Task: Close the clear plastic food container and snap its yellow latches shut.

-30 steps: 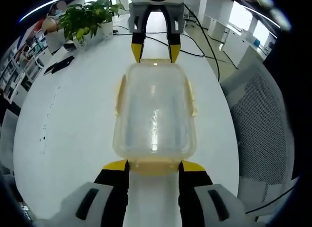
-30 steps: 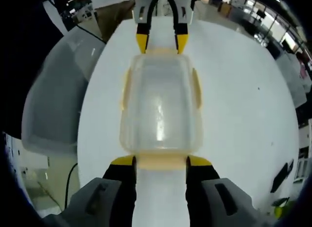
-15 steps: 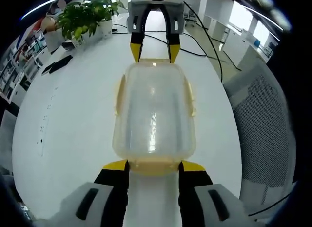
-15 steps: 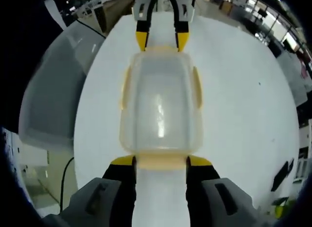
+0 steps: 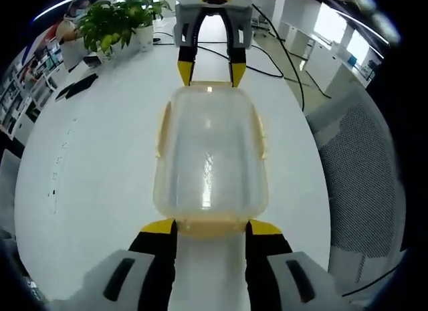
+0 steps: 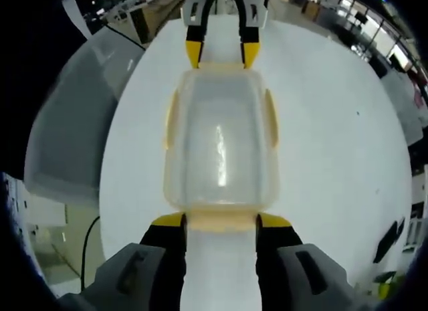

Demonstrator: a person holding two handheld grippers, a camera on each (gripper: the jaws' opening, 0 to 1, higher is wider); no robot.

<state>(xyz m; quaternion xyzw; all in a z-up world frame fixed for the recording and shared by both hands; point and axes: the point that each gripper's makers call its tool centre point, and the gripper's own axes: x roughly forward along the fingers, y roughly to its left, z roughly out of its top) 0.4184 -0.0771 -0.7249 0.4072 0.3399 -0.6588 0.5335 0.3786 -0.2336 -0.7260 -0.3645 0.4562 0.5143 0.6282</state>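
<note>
In the left gripper view, your left gripper (image 5: 210, 226) is sitting at the near short end of the box (image 5: 210, 150), with its jaws wide apart and their yellow tips on either side of the yellow latch (image 5: 210, 225) there. The clear box is lying long-ways on the white table (image 5: 100, 157) with its lid on. I cannot see anything inside it. More yellow latches are showing on its long sides. At the far end, your right gripper (image 5: 212, 71) is facing you, jaws wide too, tips just at the far latch. Past it a green plant (image 5: 120, 20) is standing on the table.

In the right gripper view, your right gripper (image 6: 221, 221) is standing spread around its near latch (image 6: 221, 221), and the box (image 6: 221, 144) is stretching away toward your left gripper (image 6: 222, 53). A gray chair (image 6: 73, 130) is sitting beside the table (image 6: 334, 144).
</note>
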